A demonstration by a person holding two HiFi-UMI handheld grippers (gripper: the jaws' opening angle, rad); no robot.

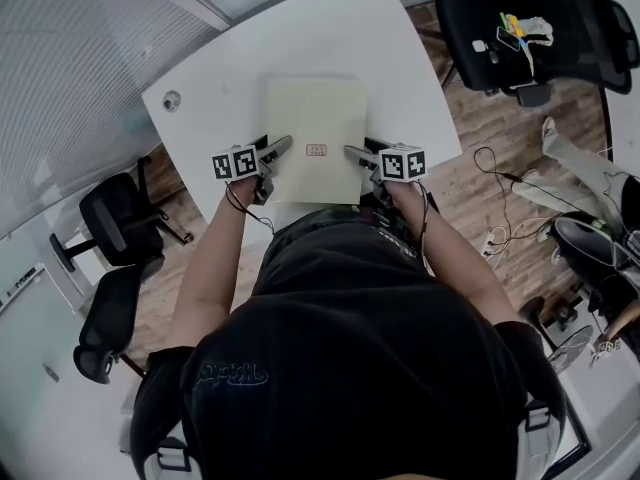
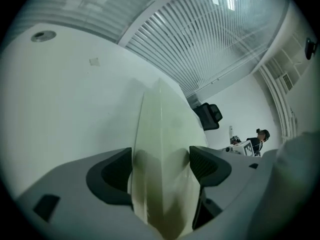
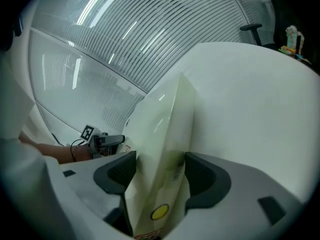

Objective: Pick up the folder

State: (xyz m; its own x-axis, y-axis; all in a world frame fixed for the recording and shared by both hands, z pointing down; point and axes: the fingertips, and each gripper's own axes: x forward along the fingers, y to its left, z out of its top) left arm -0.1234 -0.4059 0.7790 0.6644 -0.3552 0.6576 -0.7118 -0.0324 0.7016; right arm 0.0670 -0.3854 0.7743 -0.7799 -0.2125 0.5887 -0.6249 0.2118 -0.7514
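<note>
A pale yellow-green folder (image 1: 315, 118) lies flat on the white table (image 1: 220, 88), its near edge toward me. My left gripper (image 1: 278, 148) is at the folder's near left corner and my right gripper (image 1: 352, 154) at its near right corner. In the left gripper view the folder (image 2: 165, 129) runs away between the jaws of the left gripper (image 2: 161, 166), which stand wide with the dark pads on either side of it. In the right gripper view the folder (image 3: 165, 119), with a yellow round sticker, likewise sits between the wide jaws of the right gripper (image 3: 160, 171). Neither pair pinches it.
A round grommet (image 1: 172, 99) sits in the table's left corner. Black office chairs (image 1: 115, 218) stand left of the table, and another chair (image 1: 520, 28) with small items on it is at the top right. Cables (image 1: 500, 198) lie on the wood floor to the right.
</note>
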